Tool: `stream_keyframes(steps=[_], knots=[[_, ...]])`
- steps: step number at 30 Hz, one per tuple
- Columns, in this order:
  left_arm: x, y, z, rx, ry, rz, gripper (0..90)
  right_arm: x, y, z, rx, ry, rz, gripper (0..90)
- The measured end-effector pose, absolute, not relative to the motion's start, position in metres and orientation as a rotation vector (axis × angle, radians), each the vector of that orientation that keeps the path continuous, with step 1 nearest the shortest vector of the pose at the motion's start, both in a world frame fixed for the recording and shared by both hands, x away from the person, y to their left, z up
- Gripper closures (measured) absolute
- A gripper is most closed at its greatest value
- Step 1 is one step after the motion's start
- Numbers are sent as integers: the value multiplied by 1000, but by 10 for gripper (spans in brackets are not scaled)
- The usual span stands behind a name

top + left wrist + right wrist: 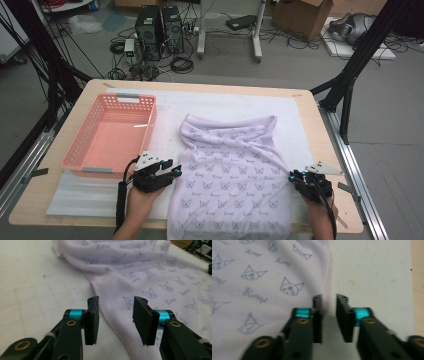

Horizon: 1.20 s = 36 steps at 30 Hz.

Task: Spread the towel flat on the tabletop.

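Basket (111, 131) sits bare beside cloth (232, 170); left tool (172, 172) and right tool (294, 176) spread.

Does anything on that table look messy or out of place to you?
Only the printed cloth: its far end is bunched into folds rather than lying flat, and its near end hangs over the table edge. The pink basket sits square and looks undamaged.

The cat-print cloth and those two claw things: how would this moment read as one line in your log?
cloth: spread flat on mat | left gripper: open, at cloth's left hem | right gripper: open, straddling right hem | basket: unused
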<state>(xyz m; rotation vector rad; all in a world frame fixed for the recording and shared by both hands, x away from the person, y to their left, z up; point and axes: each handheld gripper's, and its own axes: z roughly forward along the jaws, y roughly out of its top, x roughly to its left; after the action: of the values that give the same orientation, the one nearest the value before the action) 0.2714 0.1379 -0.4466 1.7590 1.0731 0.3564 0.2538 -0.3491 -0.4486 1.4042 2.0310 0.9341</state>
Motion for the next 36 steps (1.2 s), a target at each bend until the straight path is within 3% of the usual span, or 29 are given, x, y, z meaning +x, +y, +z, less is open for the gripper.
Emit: stream_keyframes(steps=[4, 8, 11, 12, 15, 16, 19, 24, 25, 33, 34, 36], knots=[[273, 137, -451, 1800, 1093, 315, 626, 247, -349, -447, 1369, 2046, 970, 656], [278, 125, -453, 1890, 1083, 253, 553, 242, -348, -445, 1350, 2074, 1026, 603], [276, 119, -453, 1937, 1051, 293, 533, 241, -348, -446, 1336, 2100, 1038, 584], [275, 117, -452, 1948, 1045, 309, 549, 240, -348, -446, 1337, 2110, 1039, 579], [271, 113, -452, 1998, 974, 305, 817, 239, -350, -449, 1337, 2145, 1043, 565], [270, 112, -452, 2003, 969, 315, 862, 239, -351, -449, 1341, 2157, 1042, 564], [265, 121, -452, 1985, 1004, 316, 871, 237, -353, -450, 1348, 2161, 1060, 593], [259, 144, -452, 1933, 1068, 335, 873, 239, -352, -450, 1351, 2198, 1103, 777], [258, 146, -451, 1933, 1069, 339, 872, 239, -350, -450, 1333, 2219, 1114, 859], [256, 144, -451, 1905, 1061, 390, 857, 242, -341, -447, 1300, 2148, 1004, 885], [255, 144, -451, 1898, 1058, 397, 817, 241, -343, -447, 1313, 2126, 991, 884], [254, 146, -450, 1867, 1071, 353, 622, 241, -346, -448, 1347, 2129, 1003, 865]])
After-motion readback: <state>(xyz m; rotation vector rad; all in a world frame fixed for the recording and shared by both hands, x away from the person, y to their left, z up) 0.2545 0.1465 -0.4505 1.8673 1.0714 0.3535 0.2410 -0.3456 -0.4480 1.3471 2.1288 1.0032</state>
